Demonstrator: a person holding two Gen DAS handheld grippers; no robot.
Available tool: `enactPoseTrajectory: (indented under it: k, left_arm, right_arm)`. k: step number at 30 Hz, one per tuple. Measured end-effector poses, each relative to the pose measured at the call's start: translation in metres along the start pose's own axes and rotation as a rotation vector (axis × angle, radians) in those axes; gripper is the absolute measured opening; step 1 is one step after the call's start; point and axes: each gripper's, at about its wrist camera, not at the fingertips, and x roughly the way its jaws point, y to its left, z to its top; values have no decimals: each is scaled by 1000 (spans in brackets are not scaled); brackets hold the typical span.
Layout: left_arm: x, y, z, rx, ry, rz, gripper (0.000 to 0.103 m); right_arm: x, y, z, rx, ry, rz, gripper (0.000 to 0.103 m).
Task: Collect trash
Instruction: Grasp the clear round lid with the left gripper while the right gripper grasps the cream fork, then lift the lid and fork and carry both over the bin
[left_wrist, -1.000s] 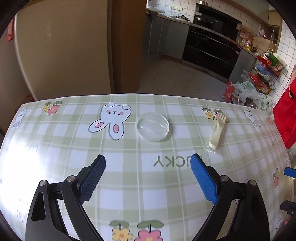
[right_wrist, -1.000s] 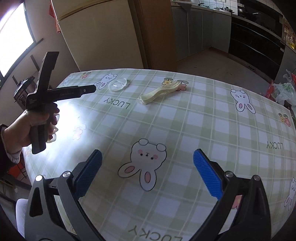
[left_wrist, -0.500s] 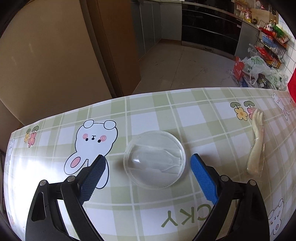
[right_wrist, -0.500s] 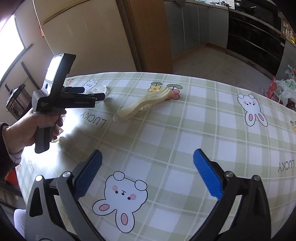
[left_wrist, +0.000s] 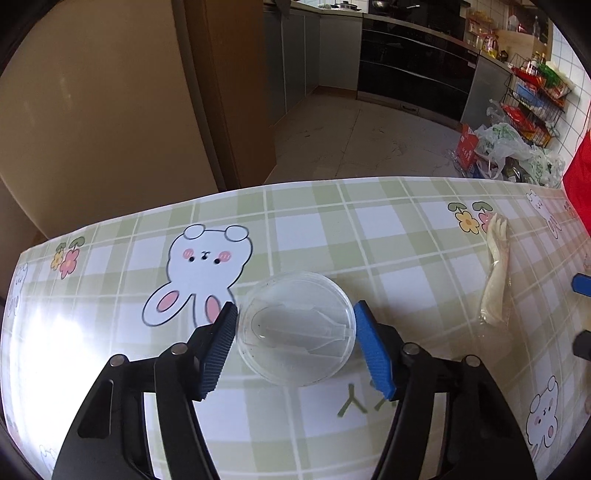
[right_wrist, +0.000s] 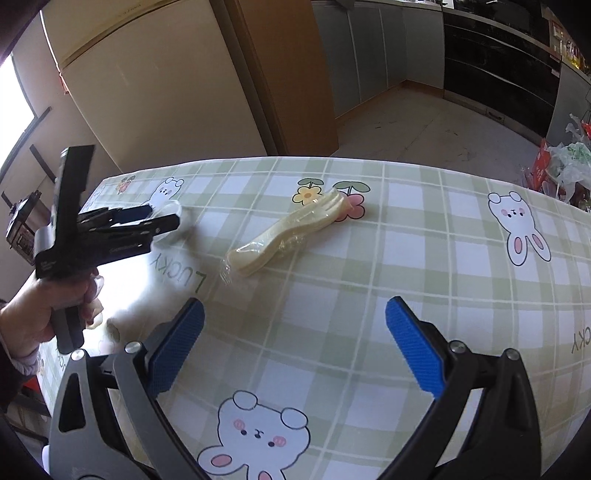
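Your left tool (left_wrist: 295, 345) sits low over the counter (left_wrist: 388, 236), which wears a green-and-white checked cloth printed with rabbits, flowers and the word LUCKY. Its blue ribbed pads have just been closing in around the clear round plastic lid (left_wrist: 296, 328), which lies flat on the cloth between them with a clear plastic spoon showing through it. The left pad is right at the lid's rim and the right pad is at or just beside the opposite rim; you cannot tell from the left wrist view whether either is pressing yet, and the lid looks undeformed. Seen from your right wrist view, your left hand (right_wrist: 40, 314) grips that tool's handle at the counter's left end, with the lid's edge peeking out under its tip. Your right tool (right_wrist: 294, 345) stands wide open above the cloth with nothing between its pads. Beyond it, near the far edge of the counter, lies the cream plastic fork in a clear wrapper (right_wrist: 288, 232), its tines resting on a printed pink cherry. The fork is well apart from the lid and touched by neither tool. A beige refrigerator (right_wrist: 147, 92) stands behind the counter.
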Motion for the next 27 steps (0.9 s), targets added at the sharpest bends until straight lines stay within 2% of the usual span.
enactPoseTrajectory:
  k: [4, 7, 10, 12, 14, 15, 16, 18, 23, 27]
  left_arm:
    - [-39, 17, -16, 7, -64, 23, 63]
    - [-66, 33, -29, -31, -93, 19, 63]
    - [-91, 45, -45, -50, -121, 16, 63]
    - [-106, 51, -55, -41, -130, 19, 63]
    - [-120, 55, -64, -46, -145, 15, 63]
    - [-128, 57, -67, -57, -152, 9, 63]
    - [-135, 58, -70, -73, -160, 0, 63]
    - [-151, 60, -78, -99, -175, -17, 63]
    - [-192, 56, -99, -137, -217, -27, 63]
    - [-230, 47, -122, -184, -251, -48, 63]
  right_arm:
    - [33, 12, 21, 10, 35, -60, 96]
    - [55, 12, 37, 95, 52, -82, 80]
    - [73, 18, 48, 123, 66, -146, 80]
    - [80, 25, 53, 119, 78, -196, 75]
    - [82, 34, 56, 102, 92, -230, 52]
    - [82, 39, 55, 95, 102, -234, 43]
    - [80, 41, 54, 92, 112, -221, 30]
    - [73, 52, 49, 57, 124, -209, 19]
    - [34, 87, 22, -86, 113, -133, 17]
    - [-11, 113, -1, -146, 74, -53, 17]
